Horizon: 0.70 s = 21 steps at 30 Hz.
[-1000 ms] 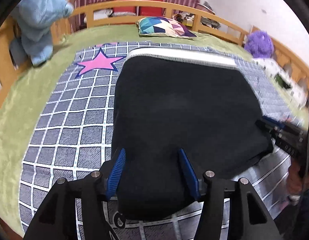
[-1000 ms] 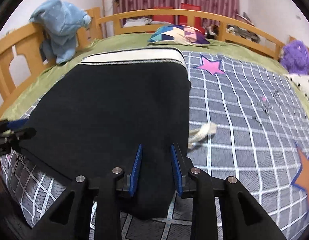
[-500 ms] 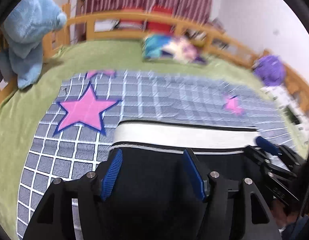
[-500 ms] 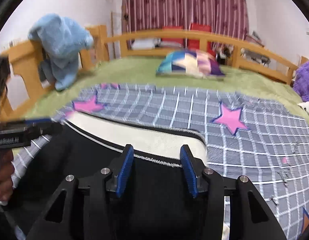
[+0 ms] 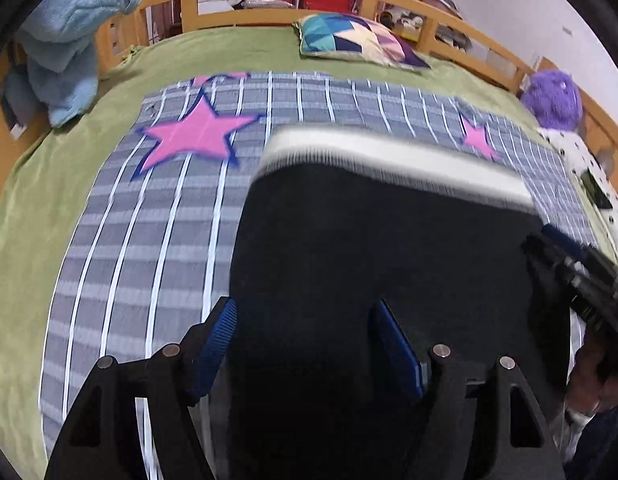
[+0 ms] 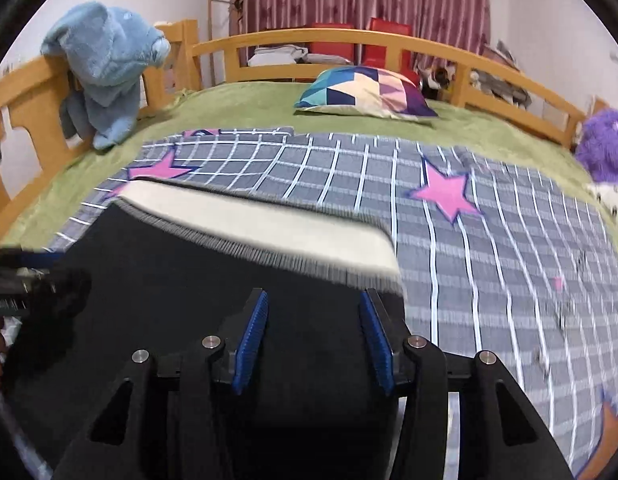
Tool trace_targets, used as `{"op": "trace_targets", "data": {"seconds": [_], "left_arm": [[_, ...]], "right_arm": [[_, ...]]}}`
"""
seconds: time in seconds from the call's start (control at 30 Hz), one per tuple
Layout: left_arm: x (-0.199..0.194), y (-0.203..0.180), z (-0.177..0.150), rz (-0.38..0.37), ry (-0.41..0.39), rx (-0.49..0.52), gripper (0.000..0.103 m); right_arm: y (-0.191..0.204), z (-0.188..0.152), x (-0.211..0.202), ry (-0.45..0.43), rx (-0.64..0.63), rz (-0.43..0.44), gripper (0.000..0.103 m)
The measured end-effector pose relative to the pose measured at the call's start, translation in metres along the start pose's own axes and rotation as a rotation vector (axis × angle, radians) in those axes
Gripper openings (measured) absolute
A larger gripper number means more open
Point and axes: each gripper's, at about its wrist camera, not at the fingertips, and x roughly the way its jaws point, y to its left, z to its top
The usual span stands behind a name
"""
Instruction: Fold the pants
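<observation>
The black pants (image 6: 181,300) lie on the grid blanket (image 6: 489,248); the right gripper (image 6: 313,332) has its fingers (image 6: 253,336) spread over them.

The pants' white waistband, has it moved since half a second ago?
Yes. In the left wrist view the waistband now lies farther up the bed, level with the big pink star.

A second earlier the black pants (image 5: 373,264) lay spread far up the checked blanket (image 5: 149,240), their white waistband (image 5: 389,156) near the patchwork pillow (image 5: 361,40). Half a second ago the waistband had been drawn close to both grippers. By now it sat farther off again, partway up the blanket, level with the pink stars. The left gripper (image 5: 305,344) and right gripper (image 6: 313,344) had their blue fingers (image 6: 253,340) spread wider than at the start, black cloth between them.
</observation>
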Motion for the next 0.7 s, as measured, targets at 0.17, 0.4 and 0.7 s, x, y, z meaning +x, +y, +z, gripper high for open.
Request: {"op": "trace_targets", "data": {"seconds": [0.17,0.4,0.7], "left_arm": [[-0.026,0.000,-0.058,-0.007,-0.043,-0.022,0.072],[-0.063,-0.010,-0.102,0.019,-0.037,-0.018,0.073],[-0.164,-0.054,-0.116,0.019,-0.174,0.033,0.075]], "right_arm": [[0.004,-0.048,-0.043,0.049,0.029,-0.042,0.048],[0.010,-0.112,-0.089,0.100,0.046,-0.026,0.047],[0.025,-0.104,-0.198,-0.056,0.069,-0.042,0.062]]}}
